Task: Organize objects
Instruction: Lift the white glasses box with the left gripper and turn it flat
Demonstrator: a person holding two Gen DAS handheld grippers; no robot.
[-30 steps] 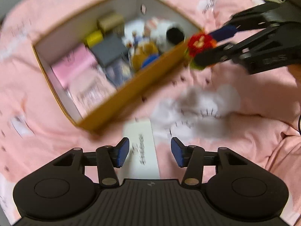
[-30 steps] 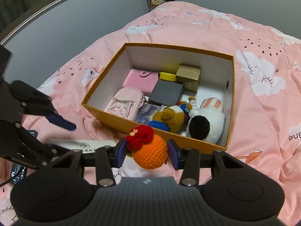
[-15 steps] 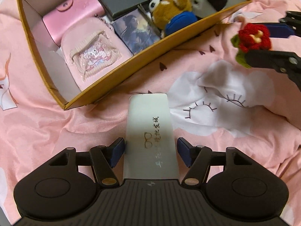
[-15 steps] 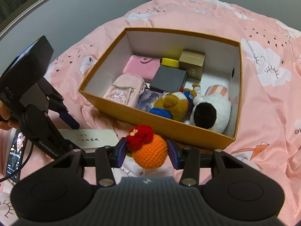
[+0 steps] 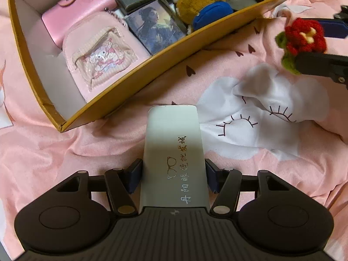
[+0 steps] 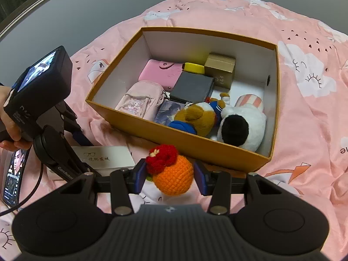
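Observation:
A white glasses case [image 5: 174, 152] with printed characters lies on the pink bedspread, just in front of the orange box [image 5: 139, 80]. My left gripper [image 5: 173, 177] has its blue pads against both sides of the case. The case also shows in the right wrist view [image 6: 106, 157]. My right gripper [image 6: 170, 177] is shut on an orange crocheted ball with a red flower [image 6: 173, 174] and holds it above the bed in front of the box [image 6: 195, 143]. The flower also shows in the left wrist view [image 5: 302, 37].
The box holds a pink pouch [image 6: 139, 101], pink wallet [image 6: 162, 74], grey case [image 6: 192, 87], small cardboard box [image 6: 220, 69], photo card [image 6: 168, 111] and plush toys [image 6: 217, 119]. A phone [image 6: 13, 174] with a cable lies at the left.
My left gripper has moved forward over the glasses case and closed onto its sides. My right gripper has stayed shut on the crocheted ball, shifting slightly toward the box.

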